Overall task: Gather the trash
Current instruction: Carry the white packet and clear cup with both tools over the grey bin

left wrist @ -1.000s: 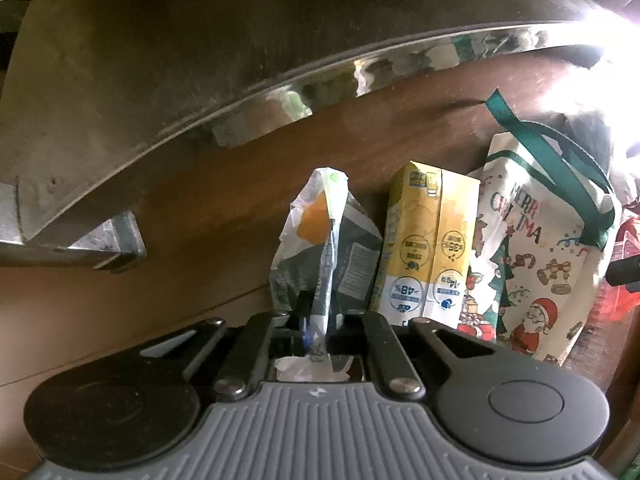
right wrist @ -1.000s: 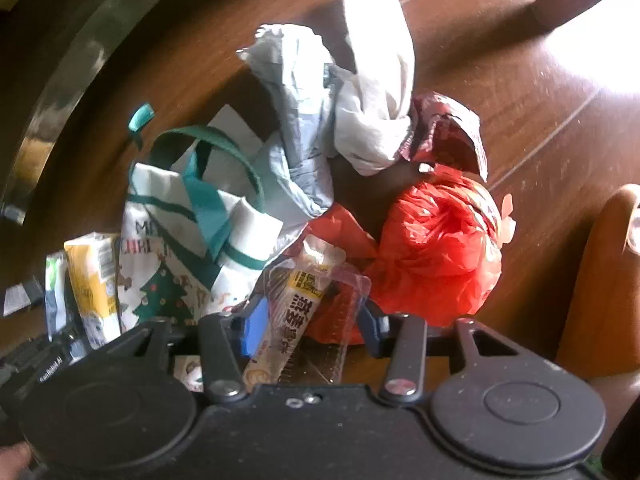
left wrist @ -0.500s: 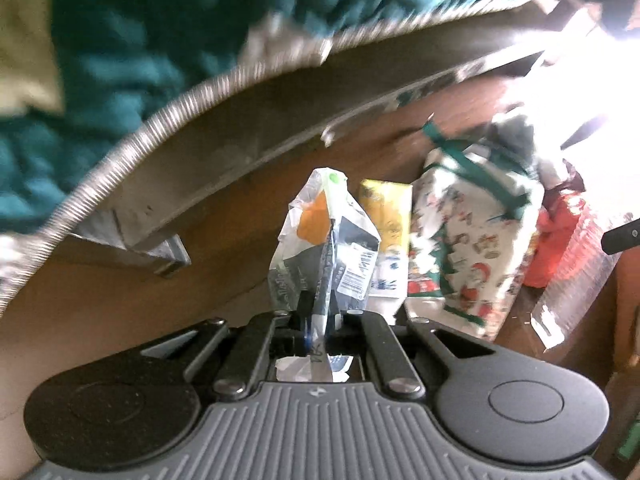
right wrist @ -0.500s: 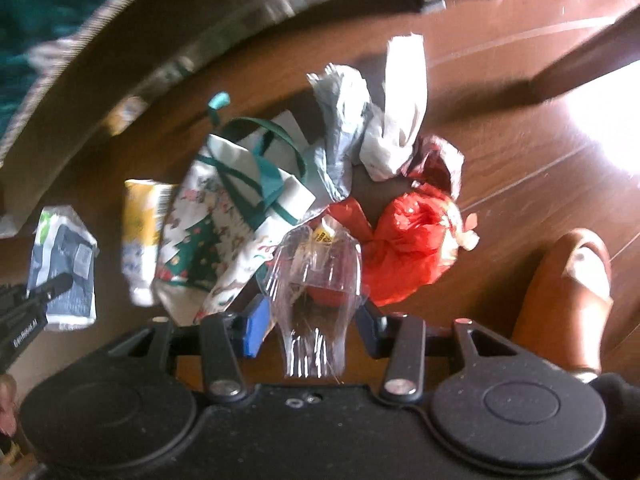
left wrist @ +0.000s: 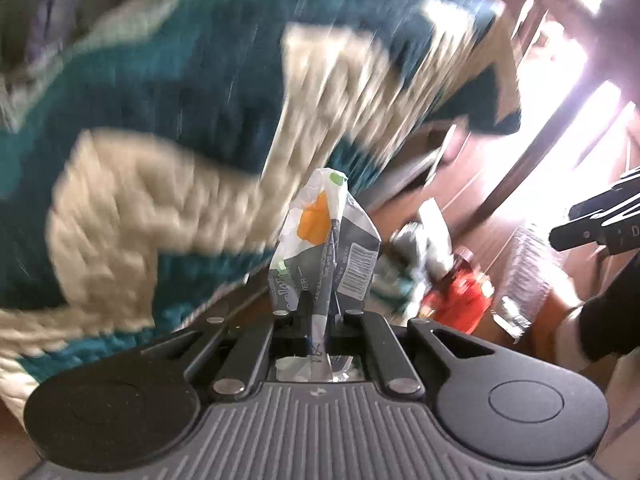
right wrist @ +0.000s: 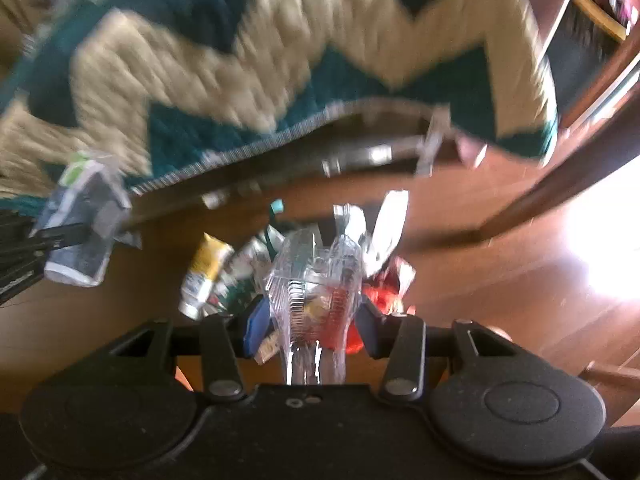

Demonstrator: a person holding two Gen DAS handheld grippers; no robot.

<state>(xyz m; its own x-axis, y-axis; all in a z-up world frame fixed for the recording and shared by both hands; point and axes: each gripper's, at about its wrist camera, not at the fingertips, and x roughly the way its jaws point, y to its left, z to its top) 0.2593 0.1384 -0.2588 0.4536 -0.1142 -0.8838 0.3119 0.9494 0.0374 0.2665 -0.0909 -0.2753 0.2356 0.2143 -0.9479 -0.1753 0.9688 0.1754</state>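
My left gripper [left wrist: 320, 312] is shut on a crumpled grey and white carton with an orange patch [left wrist: 326, 248], held up off the floor; it also shows in the right wrist view [right wrist: 82, 232]. My right gripper [right wrist: 310, 320] is shut on a clear plastic container [right wrist: 316, 280], also lifted; it appears in the left wrist view [left wrist: 528, 272]. On the wooden floor below lie a yellow drink carton [right wrist: 202, 276], a red plastic bag [right wrist: 384, 292] [left wrist: 460, 300], a Christmas bag [right wrist: 248, 268] and crumpled white and grey wrappers [right wrist: 390, 224].
A bed or sofa with a teal and cream zigzag blanket [right wrist: 280, 60] [left wrist: 180, 140] stands behind the trash pile, with a metal frame edge [right wrist: 280, 168]. A dark wooden furniture leg [right wrist: 560, 188] runs across the floor at right. Bright sunlight hits the floor at right.
Both grippers have risen and pulled back from the floor with their items. The trash pile looks smaller and farther, and the blanket now fills the upper view.
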